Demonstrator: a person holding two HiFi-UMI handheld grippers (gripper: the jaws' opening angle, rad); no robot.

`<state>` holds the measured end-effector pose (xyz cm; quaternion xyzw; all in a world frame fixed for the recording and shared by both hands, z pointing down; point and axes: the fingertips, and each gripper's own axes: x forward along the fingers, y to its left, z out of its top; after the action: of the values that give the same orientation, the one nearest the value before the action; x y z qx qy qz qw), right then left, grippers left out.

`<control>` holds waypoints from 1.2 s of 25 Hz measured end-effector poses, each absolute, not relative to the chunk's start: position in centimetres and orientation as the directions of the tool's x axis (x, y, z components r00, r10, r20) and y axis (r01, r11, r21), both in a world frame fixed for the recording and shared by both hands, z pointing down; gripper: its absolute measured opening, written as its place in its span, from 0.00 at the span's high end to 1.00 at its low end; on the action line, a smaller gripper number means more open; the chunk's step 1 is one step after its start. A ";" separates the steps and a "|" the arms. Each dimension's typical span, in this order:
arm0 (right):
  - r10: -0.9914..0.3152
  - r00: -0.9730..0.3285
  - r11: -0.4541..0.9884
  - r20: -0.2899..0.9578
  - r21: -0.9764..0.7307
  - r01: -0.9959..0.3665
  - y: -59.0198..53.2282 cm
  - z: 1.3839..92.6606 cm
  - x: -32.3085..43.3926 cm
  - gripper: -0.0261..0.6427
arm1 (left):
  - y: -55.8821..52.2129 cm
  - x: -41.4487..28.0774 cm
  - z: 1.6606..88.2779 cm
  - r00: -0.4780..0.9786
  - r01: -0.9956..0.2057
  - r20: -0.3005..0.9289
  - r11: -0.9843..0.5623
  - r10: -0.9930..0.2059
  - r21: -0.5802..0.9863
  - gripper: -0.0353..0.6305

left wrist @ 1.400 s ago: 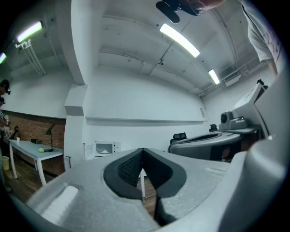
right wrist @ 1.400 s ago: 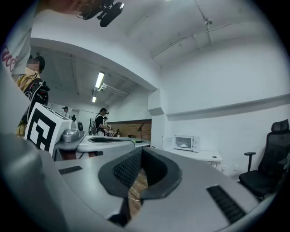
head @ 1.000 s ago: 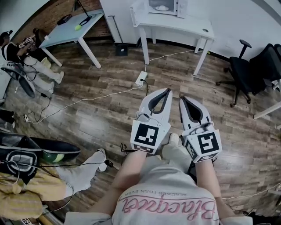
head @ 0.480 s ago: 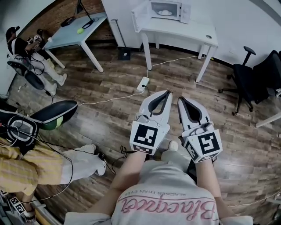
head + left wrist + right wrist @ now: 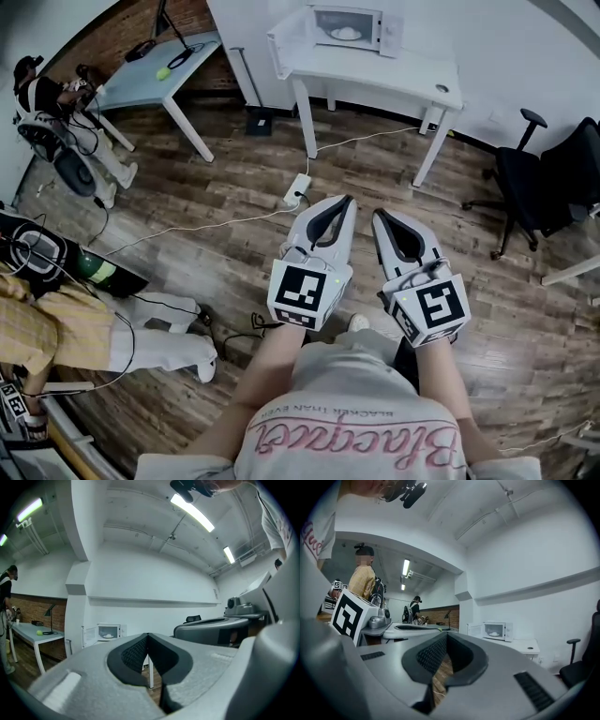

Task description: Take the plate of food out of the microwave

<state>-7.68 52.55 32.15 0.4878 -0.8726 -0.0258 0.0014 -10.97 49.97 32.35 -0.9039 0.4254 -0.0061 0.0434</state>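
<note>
A white microwave stands on a white table far ahead, its door swung open to the left. Inside it sits a plate of food, pale and small from here. The left gripper view shows the microwave and plate in the distance; the right gripper view also shows the microwave. My left gripper and right gripper are held side by side over the wooden floor, pointing level toward the table. Both are shut and hold nothing.
A power strip and cables lie on the floor between me and the table. A black office chair stands at the right. At the left are a light blue table with a green ball, and people.
Both grippers have moved forward with me toward the microwave table, which now looks nearer. They stay shut. The person at the lower left has shifted their legs.
</note>
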 end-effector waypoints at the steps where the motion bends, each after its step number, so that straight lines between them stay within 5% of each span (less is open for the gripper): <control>1: -0.850 -0.526 0.524 -0.021 0.047 -0.850 52.1 32.2 -7.1 0.95 | 49.5 -10.5 32.4 0.635 -0.771 -0.025 -0.632 -0.772 -0.084 0.94; 30: -0.826 -0.564 0.563 0.005 0.040 -0.825 44.9 34.2 -0.7 0.94 | 41.7 -4.9 34.3 0.587 -0.809 -0.013 -0.586 -0.809 -0.046 0.94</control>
<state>-0.73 44.86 34.22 0.4669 -0.8841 -0.0164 0.0116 -4.95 41.74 34.31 -0.8905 0.4544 -0.0046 0.0234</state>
